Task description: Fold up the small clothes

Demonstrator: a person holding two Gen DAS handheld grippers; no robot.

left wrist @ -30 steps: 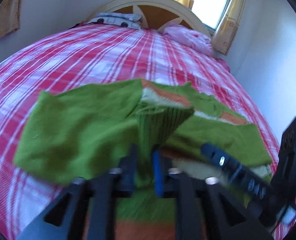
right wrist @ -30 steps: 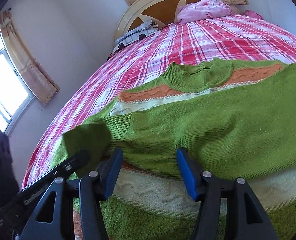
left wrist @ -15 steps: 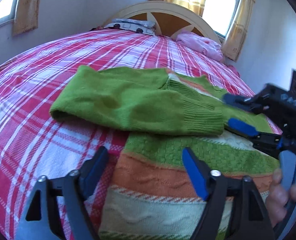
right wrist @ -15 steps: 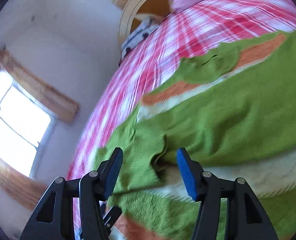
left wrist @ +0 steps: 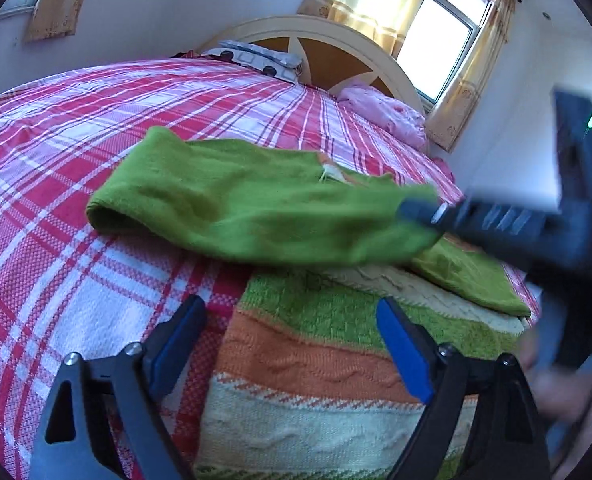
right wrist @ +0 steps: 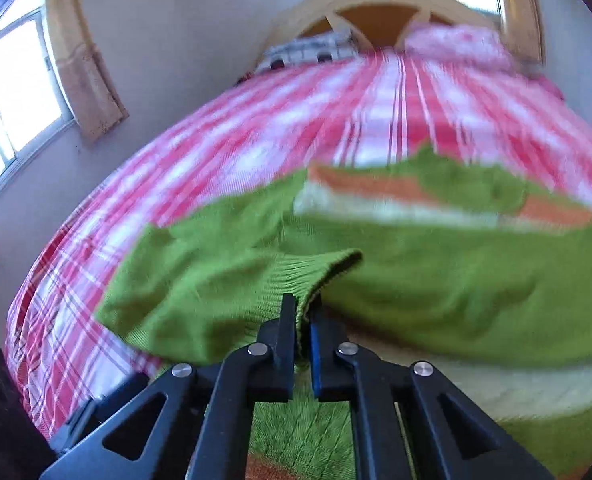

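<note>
Released a second ago, the green sleeve point(right wrist: 216, 280) has changed hands: the left gripper point(left wrist: 292, 344) has just been opening, fingers spread wide with nothing between them, over the sweater's point(left wrist: 315, 364) striped hem at six o'clock. Right gripper point(right wrist: 303, 320) has snapped closed, pinching the ribbed cuff point(right wrist: 307, 276) (lifted, it seems, though blur hampers the view). Sweater lies on the plaid bed point(left wrist: 76, 264); headboard point(left wrist: 315, 36) at twelve o'clock.
</note>
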